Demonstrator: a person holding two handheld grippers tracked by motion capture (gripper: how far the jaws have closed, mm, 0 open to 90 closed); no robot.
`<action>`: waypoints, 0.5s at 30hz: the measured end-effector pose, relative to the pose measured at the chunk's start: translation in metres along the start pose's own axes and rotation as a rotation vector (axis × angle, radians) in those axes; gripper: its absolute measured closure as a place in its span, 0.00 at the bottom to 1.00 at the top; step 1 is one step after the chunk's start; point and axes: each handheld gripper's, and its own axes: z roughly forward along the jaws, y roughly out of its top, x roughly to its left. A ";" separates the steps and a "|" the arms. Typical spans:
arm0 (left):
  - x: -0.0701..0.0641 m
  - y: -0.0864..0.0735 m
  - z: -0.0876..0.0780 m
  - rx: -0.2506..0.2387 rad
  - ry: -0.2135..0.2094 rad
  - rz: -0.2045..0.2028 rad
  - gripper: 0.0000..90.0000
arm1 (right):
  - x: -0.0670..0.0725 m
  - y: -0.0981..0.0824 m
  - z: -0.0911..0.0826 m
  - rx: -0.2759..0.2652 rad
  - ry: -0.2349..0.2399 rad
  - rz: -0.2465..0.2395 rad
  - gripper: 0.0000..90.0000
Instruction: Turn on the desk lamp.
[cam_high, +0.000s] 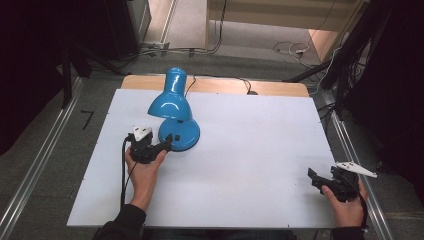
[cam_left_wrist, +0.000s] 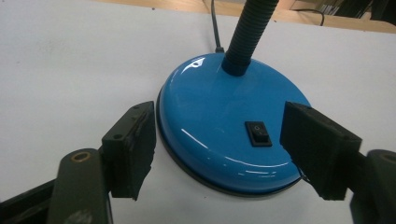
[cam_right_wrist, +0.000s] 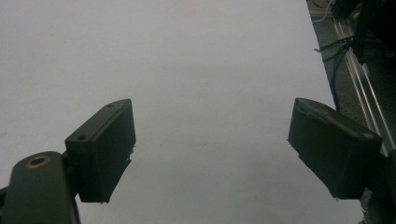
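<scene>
A blue desk lamp (cam_high: 172, 102) stands on the white table top (cam_high: 250, 160), left of centre, with its shade tipped toward the left. Its round base (cam_left_wrist: 219, 116) carries a black rocker switch (cam_left_wrist: 258, 133) and a ribbed neck (cam_left_wrist: 250, 32). My left gripper (cam_high: 167, 146) sits at the base's near-left side. In the left gripper view its jaws (cam_left_wrist: 219, 128) stand open on either side of the base's front; I see no pad pressing on it. My right gripper (cam_high: 313, 176) rests low at the table's near right corner, its jaws (cam_right_wrist: 210, 121) open over bare table.
The lamp's black cable (cam_high: 220, 78) runs off the table's far wooden edge (cam_high: 280, 87). Metal rails (cam_high: 40, 160) line both sides of the table. Loose cables (cam_high: 290, 48) lie on the floor beyond. The table's right edge (cam_right_wrist: 322, 79) is close to my right gripper.
</scene>
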 end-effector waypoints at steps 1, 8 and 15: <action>-0.001 0.000 0.001 -0.004 -0.002 -0.001 0.33 | 0.000 0.000 0.000 0.000 0.000 -0.002 0.15; -0.004 0.000 0.009 0.002 -0.033 0.023 0.49 | 0.000 0.000 0.000 0.002 0.000 -0.001 0.15; -0.014 0.001 0.018 0.016 -0.073 0.070 0.77 | 0.000 0.000 0.000 0.001 -0.001 -0.002 0.15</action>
